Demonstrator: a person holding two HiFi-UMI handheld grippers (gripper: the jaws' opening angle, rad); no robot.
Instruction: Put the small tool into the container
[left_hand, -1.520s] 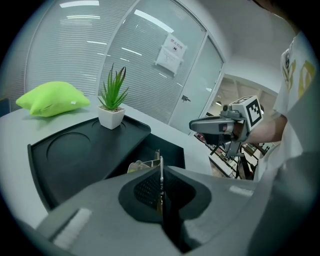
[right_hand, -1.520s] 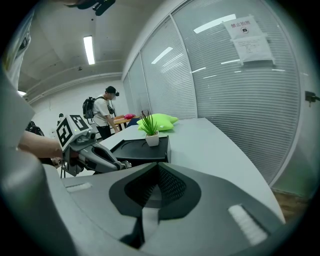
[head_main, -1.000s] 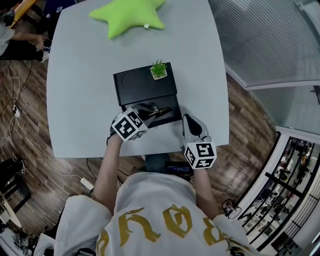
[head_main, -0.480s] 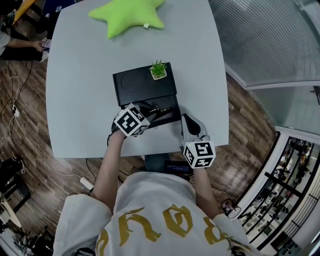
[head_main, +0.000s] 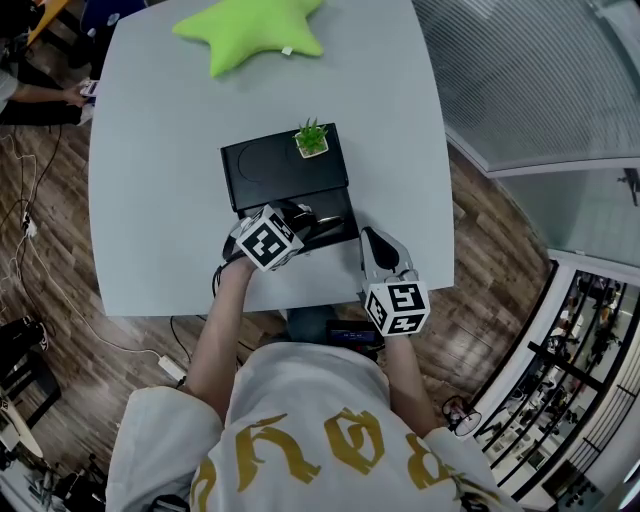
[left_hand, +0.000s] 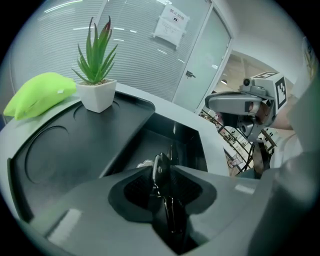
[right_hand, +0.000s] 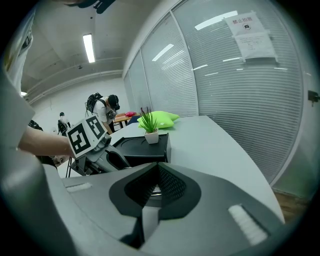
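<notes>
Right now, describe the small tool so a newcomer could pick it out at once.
On the grey table sits a black container, its near compartment open. Over that compartment the left gripper pinches the small tool between its fingers. It is slim, dark and glossy, unlike the green plant in a white pot on the container's flat far half.

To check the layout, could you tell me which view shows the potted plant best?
The left gripper view: the potted plant stands close on the black container. The head view shows it small from above; the right gripper view, small and distant.
</notes>
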